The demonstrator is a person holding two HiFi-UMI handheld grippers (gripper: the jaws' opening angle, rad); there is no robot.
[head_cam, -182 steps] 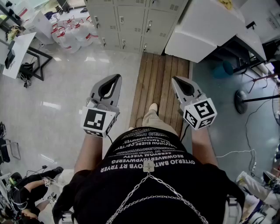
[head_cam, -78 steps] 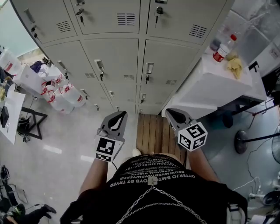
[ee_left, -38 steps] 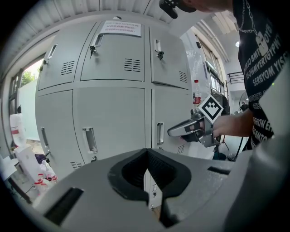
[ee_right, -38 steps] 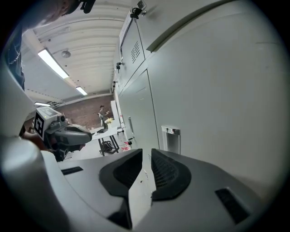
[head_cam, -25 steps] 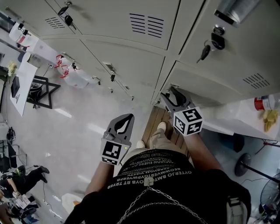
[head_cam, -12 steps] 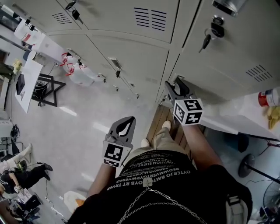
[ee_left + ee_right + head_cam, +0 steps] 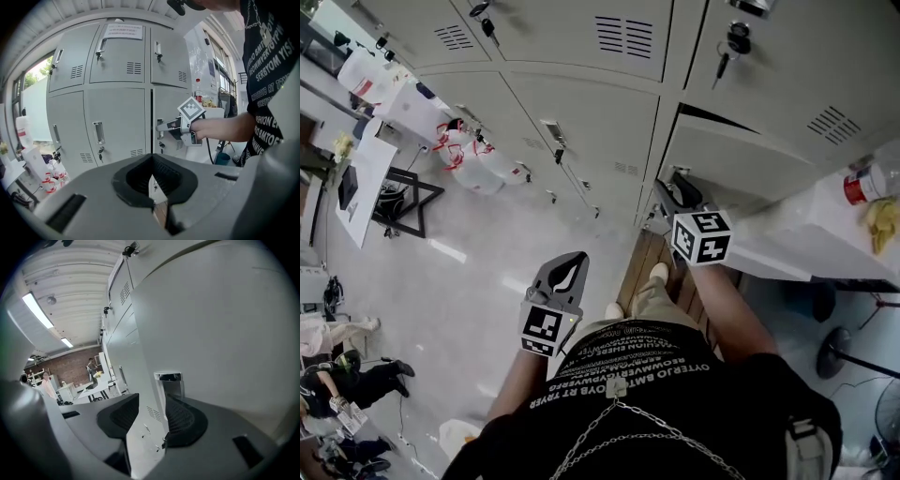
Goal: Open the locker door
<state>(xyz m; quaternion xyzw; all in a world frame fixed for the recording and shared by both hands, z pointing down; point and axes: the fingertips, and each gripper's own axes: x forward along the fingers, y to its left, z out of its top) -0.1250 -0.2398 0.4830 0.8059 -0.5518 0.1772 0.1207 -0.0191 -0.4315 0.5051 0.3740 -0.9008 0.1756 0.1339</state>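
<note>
**A:** Where is the locker door, and what is touching it?

**B:** The locker door is in the middle row of a grey bank of lockers, just beside a white counter. A dark gap shows along its top edge, so it looks slightly ajar. The right gripper is at its free edge. In the right gripper view a chrome recessed handle stands between the fingers. They have just been closing but are fairly wide. One pad sits close by the handle, and the other is clear of the metal.

**A:** And the other hand?

**B:** The left gripper hangs low, well apart from the lockers, with its fingers together on nothing.

**A:** How should the door handle?

**B:** It is probably thin painted sheet steel: stiff, light and smooth enough to slip on. The handle at the free edge, farthest from the hinges, looks like the best hold. A pinch across the bare panel would likely slide off. Expect a small catch to give, then an easy swing outward in an arc.
</note>
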